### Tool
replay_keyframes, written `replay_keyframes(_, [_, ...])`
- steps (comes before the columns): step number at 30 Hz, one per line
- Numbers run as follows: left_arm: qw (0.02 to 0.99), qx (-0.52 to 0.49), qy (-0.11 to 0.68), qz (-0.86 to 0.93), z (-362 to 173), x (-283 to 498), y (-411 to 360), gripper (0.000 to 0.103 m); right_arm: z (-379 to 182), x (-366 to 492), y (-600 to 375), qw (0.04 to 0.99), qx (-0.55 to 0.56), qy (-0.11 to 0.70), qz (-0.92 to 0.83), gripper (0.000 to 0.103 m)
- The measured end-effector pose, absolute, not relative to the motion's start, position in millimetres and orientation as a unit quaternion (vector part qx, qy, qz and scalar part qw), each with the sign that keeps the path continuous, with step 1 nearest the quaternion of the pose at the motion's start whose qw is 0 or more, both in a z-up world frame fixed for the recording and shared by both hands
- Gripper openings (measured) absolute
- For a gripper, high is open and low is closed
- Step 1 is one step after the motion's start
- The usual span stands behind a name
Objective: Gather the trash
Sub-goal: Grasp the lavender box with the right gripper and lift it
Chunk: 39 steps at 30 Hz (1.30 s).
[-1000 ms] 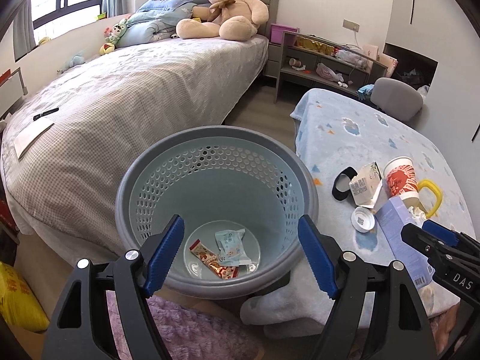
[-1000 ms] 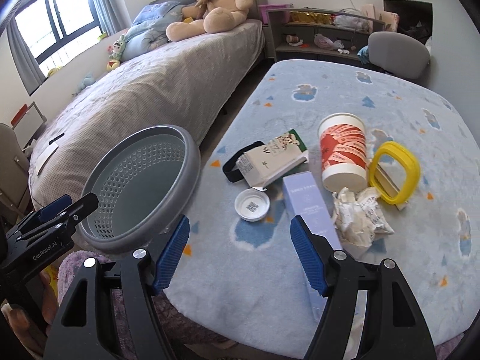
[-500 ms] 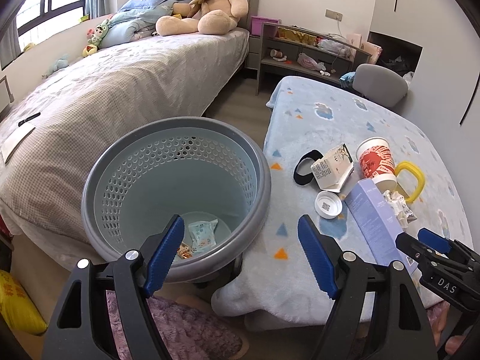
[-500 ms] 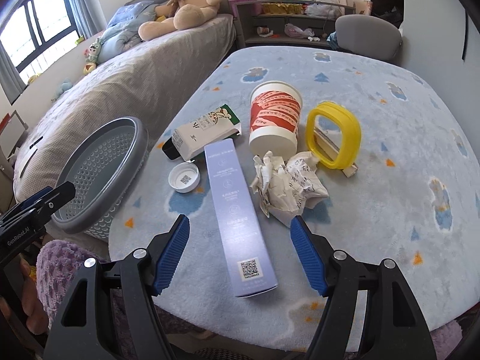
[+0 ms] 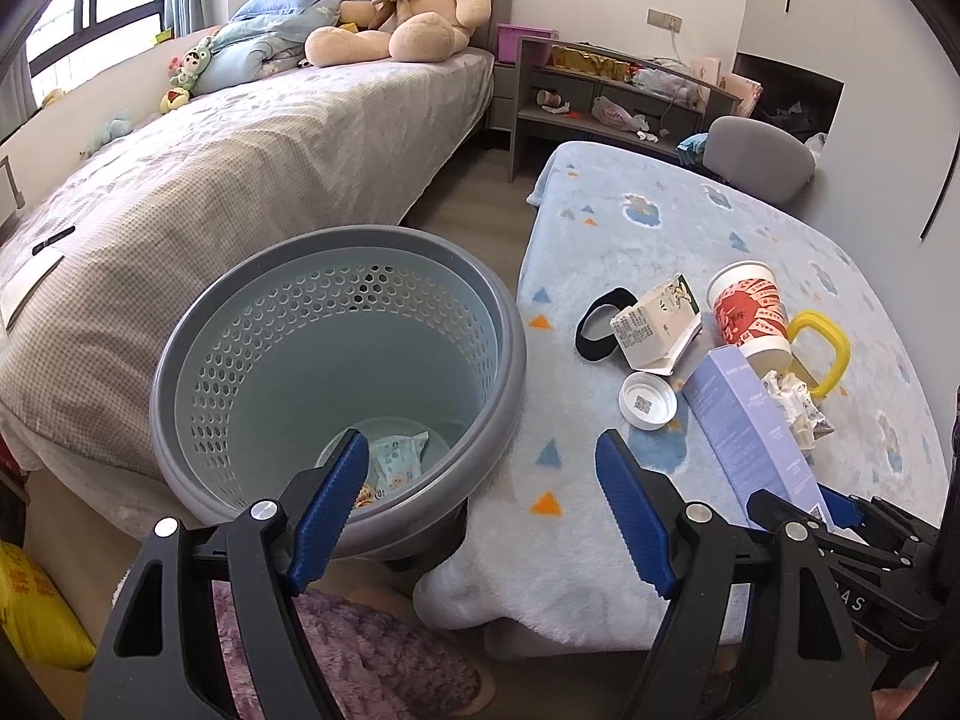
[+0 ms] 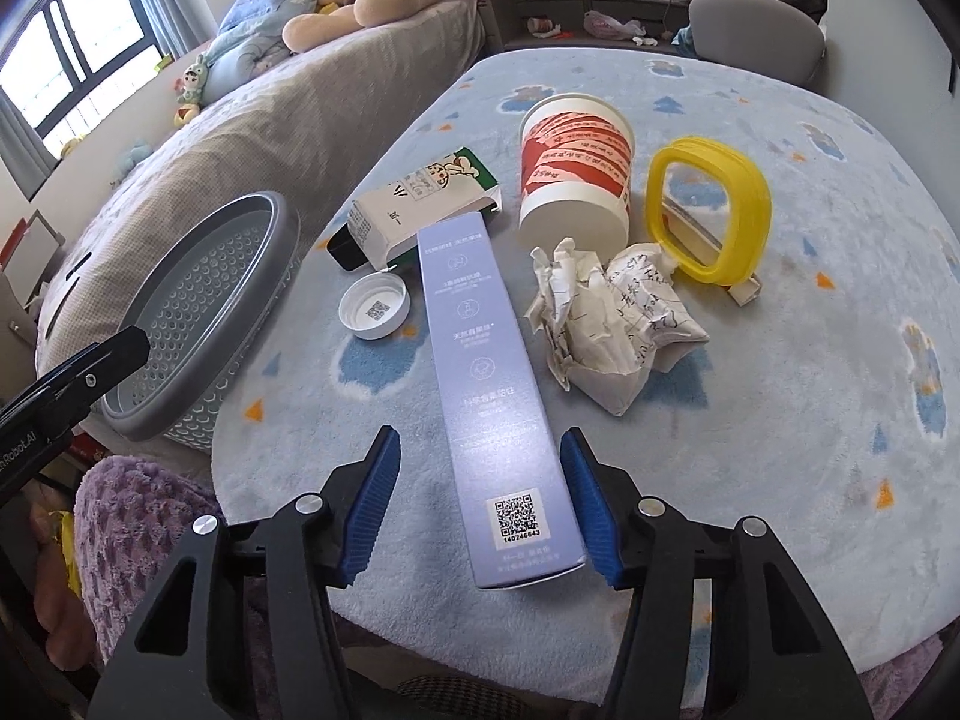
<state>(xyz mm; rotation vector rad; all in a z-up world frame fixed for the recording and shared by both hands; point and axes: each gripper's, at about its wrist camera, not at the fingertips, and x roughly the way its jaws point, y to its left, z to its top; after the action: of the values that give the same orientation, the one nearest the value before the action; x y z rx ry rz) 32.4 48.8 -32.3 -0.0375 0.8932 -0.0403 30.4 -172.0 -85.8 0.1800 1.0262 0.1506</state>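
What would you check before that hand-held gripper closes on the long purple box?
1. Purple box between right hand-held gripper fingers, which have just been closing: ok.
2. Pads pressing the box: not ok, gaps show.
3. Crumpled paper outside the grip: ok.
4. Trash basket open, with room: ok.
5. Left hand-held gripper empty, off the box: ok.
6. Box empty: cannot tell.

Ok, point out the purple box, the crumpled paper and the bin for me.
purple box [image 6: 489, 372], right wrist view, middle of its top face.
crumpled paper [image 6: 612, 324], right wrist view, centre of the wad.
bin [image 5: 516, 354], left wrist view, grey rim, table side.
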Motion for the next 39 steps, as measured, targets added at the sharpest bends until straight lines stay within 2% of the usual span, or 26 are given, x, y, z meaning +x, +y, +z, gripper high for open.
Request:
replay_keyframes(8, [0.899,-0.020,0.437,-0.022,-35.2,35.5,49.0,0.075,-90.0,43.5,-160.2,0.861,0.080,0.496,0.079,0.044])
replay_keyframes(16, [0.899,-0.021,0.438,-0.025,-36.4,36.1,48.4,0.075,-96.8,62.1,-153.1,0.856,0.068,0.507,0.072,0.044])
replay_keyframes(26, [0.895,-0.017,0.445,-0.034,-40.8,38.2,40.2,0.075,-102.6,75.9,-153.4,0.854,0.066,0.512,0.063,0.033])
replay_keyframes(39, [0.890,-0.001,0.454,-0.046,-47.6,42.1,24.3,0.075,-77.0,46.4,-167.7,0.867,0.094,0.482,0.080,0.032])
